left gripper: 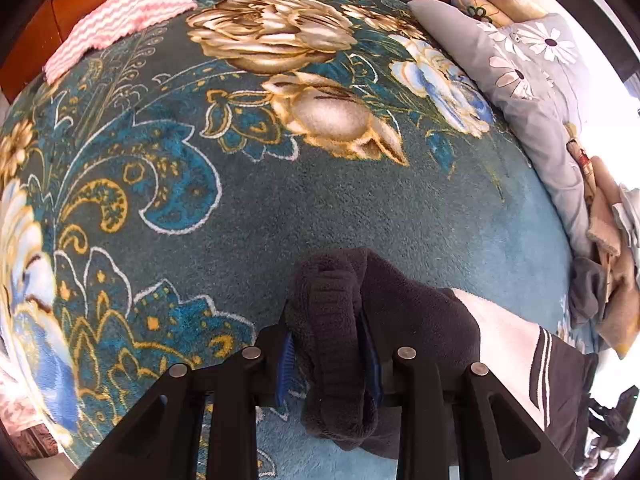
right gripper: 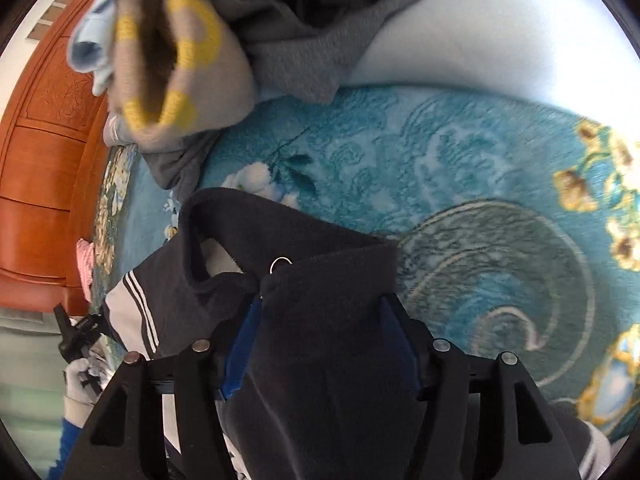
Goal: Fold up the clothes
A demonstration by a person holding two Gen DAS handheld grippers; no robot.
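Left tongs (left gripper: 329,354) closed on a bunched dark fleece garment (left gripper: 404,308), right tongs (right gripper: 320,344) gripping the same garment near its collar, garment hanging over the teal floral blanket (left gripper: 248,208), clothes pile (right gripper: 224,40) beyond.

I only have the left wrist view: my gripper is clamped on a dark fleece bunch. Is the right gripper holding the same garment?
Observer: Yes. The right gripper is shut on the dark fleece garment, beside a small metal ring.
Operator: Anything close ahead of it?
Observer: A tan knit with yellow rings lies on a grey garment, just beyond the fleece.
Operator: Is the blanket flat there?
Observer: The teal floral blanket looks flat to the right of the fleece.
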